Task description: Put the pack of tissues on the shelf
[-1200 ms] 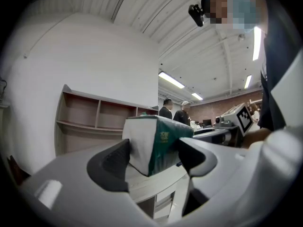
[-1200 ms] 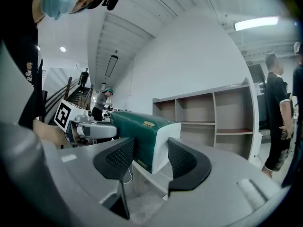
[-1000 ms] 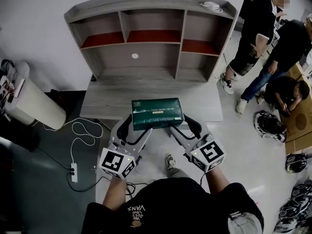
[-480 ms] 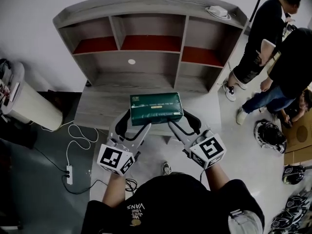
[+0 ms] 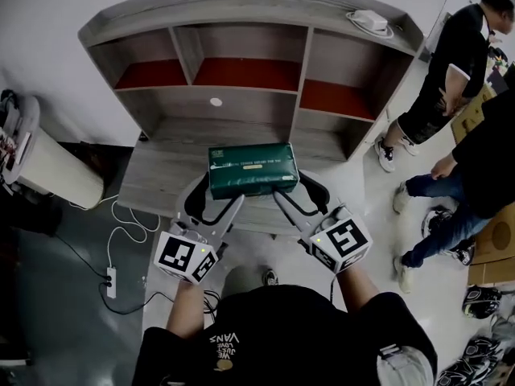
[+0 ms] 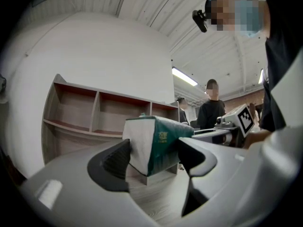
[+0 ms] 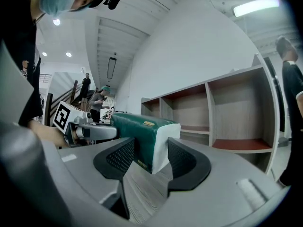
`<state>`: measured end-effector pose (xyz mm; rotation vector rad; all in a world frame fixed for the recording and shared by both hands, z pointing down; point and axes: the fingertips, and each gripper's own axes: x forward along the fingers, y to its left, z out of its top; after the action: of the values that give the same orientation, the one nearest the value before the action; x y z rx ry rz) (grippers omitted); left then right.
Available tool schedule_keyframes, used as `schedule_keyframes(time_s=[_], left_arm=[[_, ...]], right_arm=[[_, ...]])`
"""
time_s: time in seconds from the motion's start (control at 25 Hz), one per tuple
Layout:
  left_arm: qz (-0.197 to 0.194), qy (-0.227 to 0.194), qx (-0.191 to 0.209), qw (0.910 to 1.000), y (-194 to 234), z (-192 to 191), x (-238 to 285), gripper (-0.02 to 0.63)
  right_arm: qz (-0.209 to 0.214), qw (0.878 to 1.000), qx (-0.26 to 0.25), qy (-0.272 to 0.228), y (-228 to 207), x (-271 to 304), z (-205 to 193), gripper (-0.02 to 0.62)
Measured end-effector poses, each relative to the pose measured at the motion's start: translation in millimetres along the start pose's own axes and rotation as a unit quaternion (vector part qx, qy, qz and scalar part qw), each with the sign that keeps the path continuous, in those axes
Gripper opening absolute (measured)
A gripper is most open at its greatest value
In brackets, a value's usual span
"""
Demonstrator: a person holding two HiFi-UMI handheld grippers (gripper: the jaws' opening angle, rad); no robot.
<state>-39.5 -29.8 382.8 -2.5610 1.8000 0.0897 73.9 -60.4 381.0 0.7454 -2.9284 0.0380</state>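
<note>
The pack of tissues (image 5: 253, 170) is dark green with white ends and hangs level above the grey desk (image 5: 157, 179), in front of the shelf unit (image 5: 249, 75). My left gripper (image 5: 216, 195) is shut on its left end, and my right gripper (image 5: 296, 193) is shut on its right end. In the left gripper view the pack's (image 6: 158, 143) white end sits between the jaws of that gripper (image 6: 154, 156). In the right gripper view the pack (image 7: 142, 138) fills the gap of the right gripper (image 7: 151, 156). The shelf's compartments (image 5: 246, 72) look bare, with red floors.
A white adapter with its cable (image 5: 368, 19) lies on the shelf's top right. A white bin (image 5: 50, 171) stands to the left, with a power strip (image 5: 109, 281) on the floor. People (image 5: 451, 59) stand at the right beside boxes.
Both grippers have carried the pack forward over the desk, closer to the shelf. The people at the right have shifted.
</note>
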Motion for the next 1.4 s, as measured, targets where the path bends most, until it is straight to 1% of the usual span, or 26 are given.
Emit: schedule_keyframes(time_s=[0.24,0.44,0.52,0.68,0.84,0.96,1.12,1.2,1.32,1.4], left_arm=[[-0.006,0.003,0.001,1.0000,14.6,-2.7,15.9,0.364],[-0.023,0.002,-0.008,0.9997,28.8,-4.7,36.1,0.364],[-0.031,0.001,-0.007,0.9995,36.9,-2.6,45.8,0.364],[-0.045,-0.002,-0.008,0.9989,52.8,1.1,66.9,0.362],[-0.066,-0.004,-0.006,0.9978,69.8,3.8,87.1,0.362],[-0.077,-0.005,-0.005,0.9970,84.1,6.4,101.8,0.362],[-0.086,-0.007,-0.003,0.9962,104.8,9.9,120.0,0.362],[-0.090,-0.009,0.000,0.9959,114.1,10.8,128.7,0.360],[-0.096,-0.011,0.004,0.9953,126.9,12.8,141.6,0.360],[-0.100,-0.013,0.004,0.9949,135.1,12.2,149.8,0.359]], right_arm=[[0.002,0.999,0.012,-0.030,-11.6,17.0,2.0,0.209],[-0.024,1.000,0.013,0.001,-28.0,29.4,2.0,0.209],[-0.030,0.999,0.012,-0.005,-34.4,37.7,5.5,0.209],[-0.041,0.998,0.011,-0.039,-50.4,55.2,13.3,0.209],[-0.065,0.998,0.013,-0.014,-63.8,70.1,14.7,0.209],[-0.076,0.997,0.011,-0.025,-73.8,85.0,20.4,0.209],[-0.090,0.994,-0.001,-0.057,-87.7,107.4,33.1,0.209],[-0.096,0.994,-0.003,-0.057,-93.6,117.0,35.6,0.209],[-0.105,0.994,-0.002,-0.043,-101.5,130.3,35.3,0.209],[-0.112,0.992,-0.007,-0.050,-108.2,138.7,38.4,0.209]])
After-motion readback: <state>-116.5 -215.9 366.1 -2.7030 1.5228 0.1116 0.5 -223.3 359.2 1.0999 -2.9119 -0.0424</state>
